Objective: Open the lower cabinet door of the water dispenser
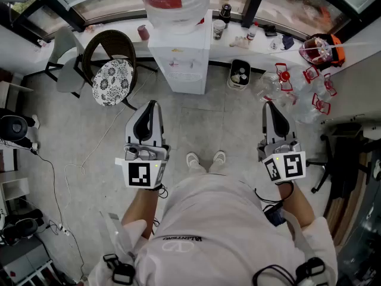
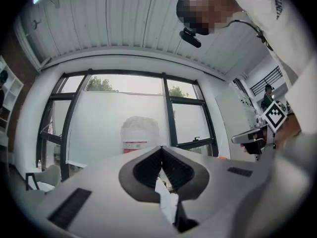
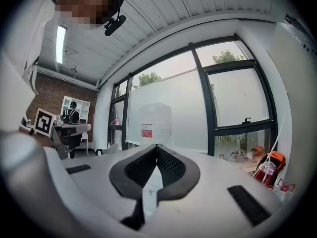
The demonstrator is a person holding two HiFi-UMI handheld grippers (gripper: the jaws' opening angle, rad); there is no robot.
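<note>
The white water dispenser (image 1: 180, 55) stands against the window wall ahead of me, with a big clear bottle (image 1: 174, 0) on top. Its lower front (image 1: 188, 81) faces me; from this steep angle the cabinet door is barely visible. My left gripper (image 1: 153, 104) is held out over the floor, well short of the dispenser, shut and with nothing in it. My right gripper (image 1: 268, 104) hangs further right, also shut and holding nothing. In the left gripper view the bottle (image 2: 140, 133) shows beyond the closed left gripper (image 2: 161, 148). The right gripper view shows the bottle (image 3: 156, 122) beyond the right gripper (image 3: 157, 146).
A round chair with a patterned cushion (image 1: 112, 80) stands left of the dispenser. A small bin (image 1: 240, 75) and several empty bottles with red handles (image 1: 297, 85) lie to its right. A cable (image 1: 98, 145) runs over the floor at left. My shoes (image 1: 205, 158) are between the grippers.
</note>
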